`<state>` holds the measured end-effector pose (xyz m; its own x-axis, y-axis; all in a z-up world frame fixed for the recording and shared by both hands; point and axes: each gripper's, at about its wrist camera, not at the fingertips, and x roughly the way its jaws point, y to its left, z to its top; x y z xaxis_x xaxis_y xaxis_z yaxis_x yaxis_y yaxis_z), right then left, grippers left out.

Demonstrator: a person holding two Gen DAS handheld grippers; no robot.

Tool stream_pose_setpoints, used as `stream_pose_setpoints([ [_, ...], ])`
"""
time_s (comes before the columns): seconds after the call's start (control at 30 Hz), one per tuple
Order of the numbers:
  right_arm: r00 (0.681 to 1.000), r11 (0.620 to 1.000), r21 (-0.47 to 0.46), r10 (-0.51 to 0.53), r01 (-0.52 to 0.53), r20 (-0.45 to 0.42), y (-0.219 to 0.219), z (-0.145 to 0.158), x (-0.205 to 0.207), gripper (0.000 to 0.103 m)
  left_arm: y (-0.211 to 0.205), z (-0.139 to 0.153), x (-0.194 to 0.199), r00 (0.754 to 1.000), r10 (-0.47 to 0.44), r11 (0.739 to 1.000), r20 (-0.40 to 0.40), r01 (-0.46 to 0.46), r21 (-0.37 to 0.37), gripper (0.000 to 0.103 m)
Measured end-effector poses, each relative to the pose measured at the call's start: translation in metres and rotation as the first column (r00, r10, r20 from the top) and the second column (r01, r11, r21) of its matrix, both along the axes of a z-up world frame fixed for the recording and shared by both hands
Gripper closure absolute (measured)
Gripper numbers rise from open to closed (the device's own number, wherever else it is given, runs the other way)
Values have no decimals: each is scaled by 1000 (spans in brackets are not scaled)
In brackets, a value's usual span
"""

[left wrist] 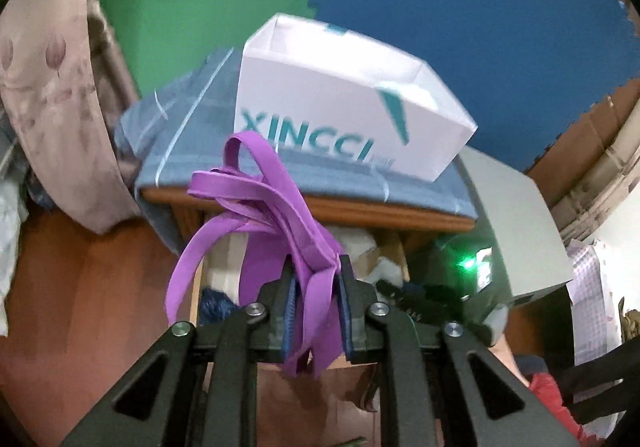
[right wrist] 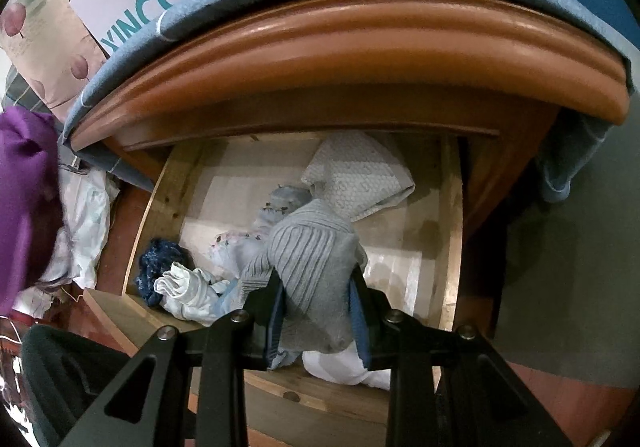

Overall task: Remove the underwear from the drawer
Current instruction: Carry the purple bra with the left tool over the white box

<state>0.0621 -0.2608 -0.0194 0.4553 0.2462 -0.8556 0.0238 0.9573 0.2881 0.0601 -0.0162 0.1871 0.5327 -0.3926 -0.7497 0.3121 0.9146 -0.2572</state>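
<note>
**Inspector:** While the purple underwear [left wrist: 280, 207] is hanging bunched between the pads of the left gripper [left wrist: 318, 275], its straps are trailing loose above and below the jaws. It is being held in the air, clear of the drawer [right wrist: 450, 231], in front of the wooden nightstand [right wrist: 352, 47]. The jaws are standing closed on the fabric.

**Assistant:** And the right side?

**Inspector:** The right gripper [right wrist: 318, 287] is clamping a grey ribbed garment [right wrist: 308, 259]. That piece is sitting over the front of the open drawer, partly raised, and I cannot tell whether its lower folds are touching the white cloth [right wrist: 188, 291] beneath.

**Assistant:** What is the step calling for?

**Inspector:** In my judgement, a straight upward lift, so the grey piece is clearing the drawer's front wall rather than dragging across it. The neighbouring items, a dark blue bundle [right wrist: 160, 263] and a pale textured cloth [right wrist: 360, 175], are lying close by and could be pulled along.

**Assistant:** Any risk on the left?

**Inspector:** The loose purple loops are dangling near the blue cloth [left wrist: 192, 135] draped over the worktop, on which a white box [left wrist: 340, 99] is standing. Keeping that hand high and away is advisable, to stop the straps snagging.
</note>
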Motion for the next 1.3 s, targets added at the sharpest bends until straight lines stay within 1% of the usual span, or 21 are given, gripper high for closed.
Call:
stream_pose_setpoints([
  [0.07,1000,1000,-2,-2,2,4,0,1,0,74,-6,8,3,1000,-7,1000,10,6,24,89],
  [0.13,1000,1000,2,-6,6,7,-1,2,0,74,-10,13,6,1000,-11,1000,19,11,12,90],
  [0.2,1000,1000,7,-10,10,8,-2,3,-1,74,-17,15,9,999,-22,1000,25,21,21,91],
  [0.23,1000,1000,8,-13,13,8,-3,3,-2,74,-18,16,10,1000,-17,1000,25,17,6,91],
  [0.3,1000,1000,17,-21,20,9,-6,4,-2,74,-23,21,12,999,-29,1000,27,29,6,91],
  [0.37,1000,1000,19,-23,23,12,-7,5,-2,74,-25,25,14,999,-39,999,24,39,-12,91],
  [0.43,1000,999,26,-22,21,14,-7,6,-2,74,-28,34,17,999,-36,999,33,37,-10,91],
  [0.57,1000,1000,26,-18,18,13,-6,6,-3,74,-37,66,22,993,-54,998,101,51,23,91],
  [0.77,1000,1000,25,-17,16,14,-5,7,-3,74,-47,118,35,981,-72,997,181,66,39,91],
  [0.8,1000,1000,25,-15,15,14,-5,7,-3,74,-50,129,40,978,-70,997,198,62,46,91],
  [0.97,1000,1000,24,-11,11,19,-5,9,-4,74,-60,164,62,969,-67,997,236,55,56,91],
  [1.17,1000,999,30,-12,12,19,-6,10,-5,74,-75,184,100,960,-40,996,276,16,91,91],
  [1.3,1000,999,38,-8,7,18,-4,10,-4,74,-84,187,125,956,-27,995,293,-1,96,91],
])
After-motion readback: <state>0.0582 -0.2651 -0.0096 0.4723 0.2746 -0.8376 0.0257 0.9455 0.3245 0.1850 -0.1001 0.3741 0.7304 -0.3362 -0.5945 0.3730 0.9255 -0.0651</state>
